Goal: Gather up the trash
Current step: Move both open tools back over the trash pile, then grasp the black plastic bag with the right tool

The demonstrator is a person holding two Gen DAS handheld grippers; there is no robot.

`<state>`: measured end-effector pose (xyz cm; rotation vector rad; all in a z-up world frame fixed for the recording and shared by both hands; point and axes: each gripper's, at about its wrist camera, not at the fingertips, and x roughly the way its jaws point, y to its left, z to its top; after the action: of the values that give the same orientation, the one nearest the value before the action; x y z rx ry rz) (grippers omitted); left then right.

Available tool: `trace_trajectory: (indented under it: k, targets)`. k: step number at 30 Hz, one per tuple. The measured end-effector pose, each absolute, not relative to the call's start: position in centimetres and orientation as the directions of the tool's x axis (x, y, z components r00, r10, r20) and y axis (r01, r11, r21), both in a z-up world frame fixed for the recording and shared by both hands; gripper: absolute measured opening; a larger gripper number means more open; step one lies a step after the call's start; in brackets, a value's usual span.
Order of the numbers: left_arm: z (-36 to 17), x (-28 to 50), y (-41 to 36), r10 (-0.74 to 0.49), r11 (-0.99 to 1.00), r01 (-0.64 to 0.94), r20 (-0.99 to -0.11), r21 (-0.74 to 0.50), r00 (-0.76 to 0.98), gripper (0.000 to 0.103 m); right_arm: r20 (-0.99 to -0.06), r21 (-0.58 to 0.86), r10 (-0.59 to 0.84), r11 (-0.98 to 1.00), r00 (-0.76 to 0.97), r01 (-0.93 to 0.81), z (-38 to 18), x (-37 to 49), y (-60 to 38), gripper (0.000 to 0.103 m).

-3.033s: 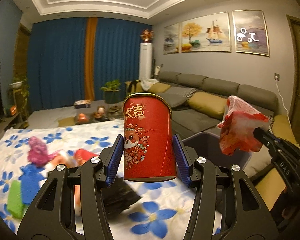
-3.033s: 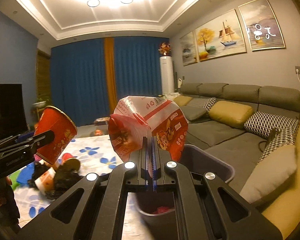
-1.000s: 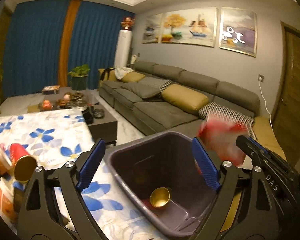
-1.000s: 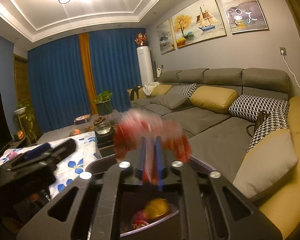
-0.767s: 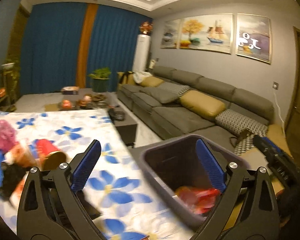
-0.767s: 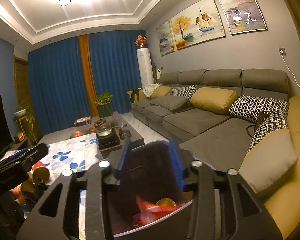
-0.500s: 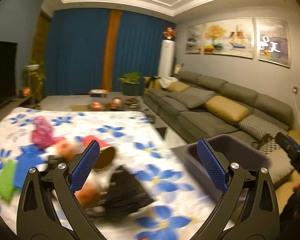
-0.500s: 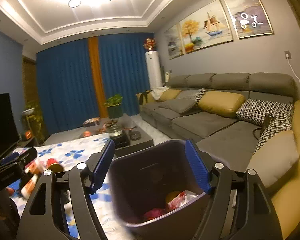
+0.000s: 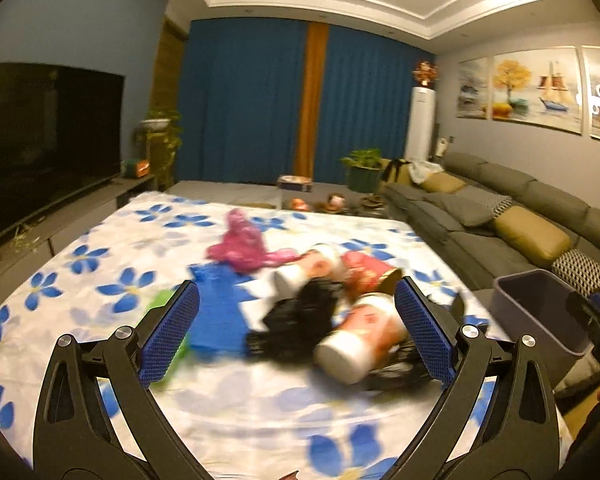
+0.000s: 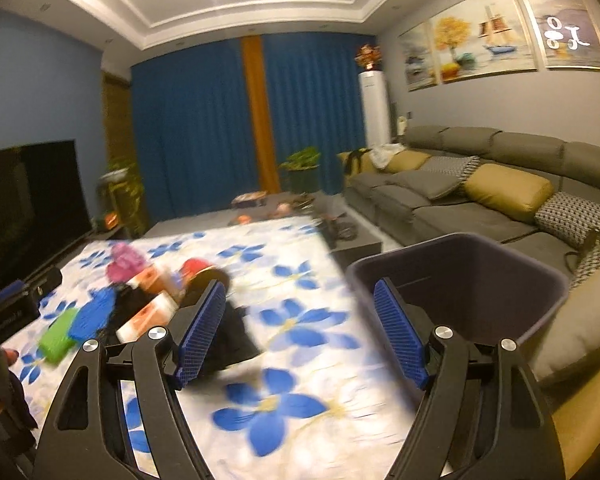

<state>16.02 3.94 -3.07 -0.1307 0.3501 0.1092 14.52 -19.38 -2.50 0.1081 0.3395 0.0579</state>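
My left gripper [image 9: 296, 332] is open and empty, facing a pile of trash on the flowered tablecloth [image 9: 100, 264]: a black bag [image 9: 300, 320], a lying paper cup [image 9: 360, 340], a red cup [image 9: 366, 272], a pink bag [image 9: 240, 244] and a blue wrapper [image 9: 220, 312]. My right gripper [image 10: 300, 332] is open and empty, between the pile [image 10: 148, 304] and the dark purple bin [image 10: 480, 280]. The bin also shows at the right edge of the left wrist view [image 9: 540, 304]. The images are motion-blurred.
A grey sofa [image 10: 480, 192] with mustard cushions runs along the right wall. A TV [image 9: 40, 132] stands at the left. A green piece [image 10: 58, 336] lies at the left of the pile. A low table with small items [image 9: 320, 200] sits beyond the cloth.
Both grippers let their trash fall into the bin, the red cup from the left and the red wrapper from the right. Both have since swung left, back toward the pile.
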Motion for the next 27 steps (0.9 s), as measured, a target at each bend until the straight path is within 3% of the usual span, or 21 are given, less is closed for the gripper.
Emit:
trace_trajectory:
  k: [9,23,27]
  targets:
    - [-3.3,14.4,8.4,0.126,0.973,-0.185,-0.354,-0.139,0.927,0.096,-0.401,0.083,0.12,0.992,0.908,-0.094,-4.9,16.6,-13.8,0.075]
    - [-3.7,14.9,9.2,0.112,0.976,-0.169,-0.35,-0.138,0.93,0.096,-0.478,0.071,0.12,0.993,0.87,-0.098,-7.2,20.3,-11.1,0.075]
    - [-3.9,15.4,8.9,0.101,0.979,-0.156,-0.354,-0.13,0.93,0.096,-0.501,0.076,0.128,0.992,0.856,-0.104,-7.7,21.2,-11.0,0.069]
